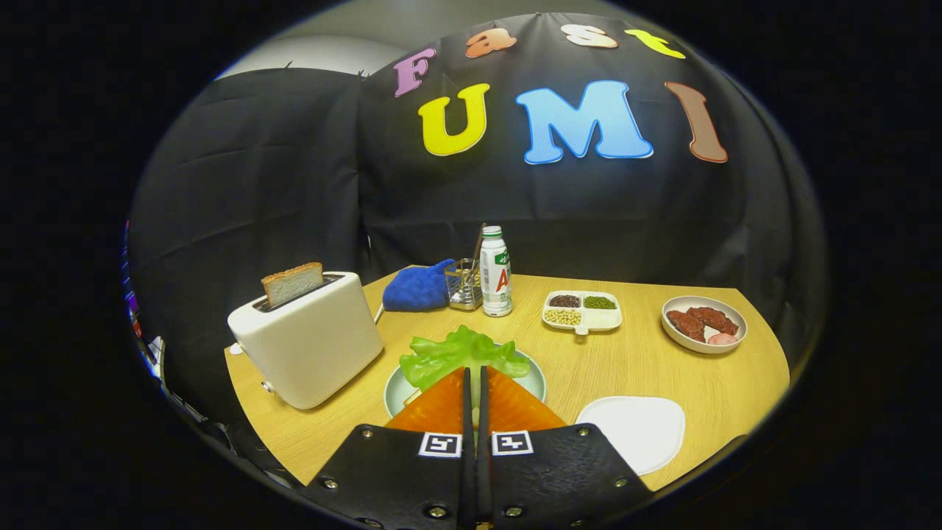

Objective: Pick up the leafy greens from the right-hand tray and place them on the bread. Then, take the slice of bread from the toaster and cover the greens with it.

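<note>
The gripper has its fingers drawn together with barely a slit between them; whether the tips nip a leaf edge I cannot tell. Just ahead of the tips, one bunch of leafy greens sits over one round plate. The bread that should be under it is hidden, so I cannot confirm it. To the right of the fingers lies one white tray with nothing on it. The greens look to be at their place; if a leaf is pinched, it wants to lie flat and centred on the plate before the fingers part. Left of the plate stands one toaster with one slice of bread upright in its slot; only its top edge is free, so it would suit a straight upward pull. Farther off: one divided dish, one bowl of meat, one bottle, one wire holder, one blue mitt.
</note>
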Demonstrator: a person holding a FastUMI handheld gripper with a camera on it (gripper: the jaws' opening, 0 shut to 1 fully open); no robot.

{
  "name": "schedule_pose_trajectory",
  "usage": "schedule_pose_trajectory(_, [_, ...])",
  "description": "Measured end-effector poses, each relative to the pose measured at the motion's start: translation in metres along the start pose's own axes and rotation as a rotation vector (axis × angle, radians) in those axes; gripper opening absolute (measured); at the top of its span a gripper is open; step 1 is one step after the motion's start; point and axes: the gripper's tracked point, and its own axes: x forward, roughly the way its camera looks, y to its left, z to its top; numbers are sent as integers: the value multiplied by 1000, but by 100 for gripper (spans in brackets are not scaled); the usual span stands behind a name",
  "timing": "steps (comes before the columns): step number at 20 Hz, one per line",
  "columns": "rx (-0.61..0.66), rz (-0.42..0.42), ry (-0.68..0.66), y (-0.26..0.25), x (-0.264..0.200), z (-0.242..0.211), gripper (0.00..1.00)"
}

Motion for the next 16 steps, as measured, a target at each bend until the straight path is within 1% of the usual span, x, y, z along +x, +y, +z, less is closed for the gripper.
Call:
schedule_pose_trajectory(5, [0,-18,31,7,29,-23,1])
schedule_pose_trajectory(9, [-26,-48,83,3,39,-45,1])
schedule_pose_trajectory(10, [-24,-46,96,4,40,-49,1])
schedule_pose_trajectory(11, [-23,-32,103,8,41,-53,3])
schedule_pose_trajectory(12, [-24,-15,107,13,40,-55,9])
schedule_pose_trajectory(14, [-49,-23,90,9,32,-49,20])
schedule_pose_trajectory(15, [-57,-32,64,8,31,-46,37])
schedule_pose_trajectory(16, [-61,-49,41,5,27,-40,44])
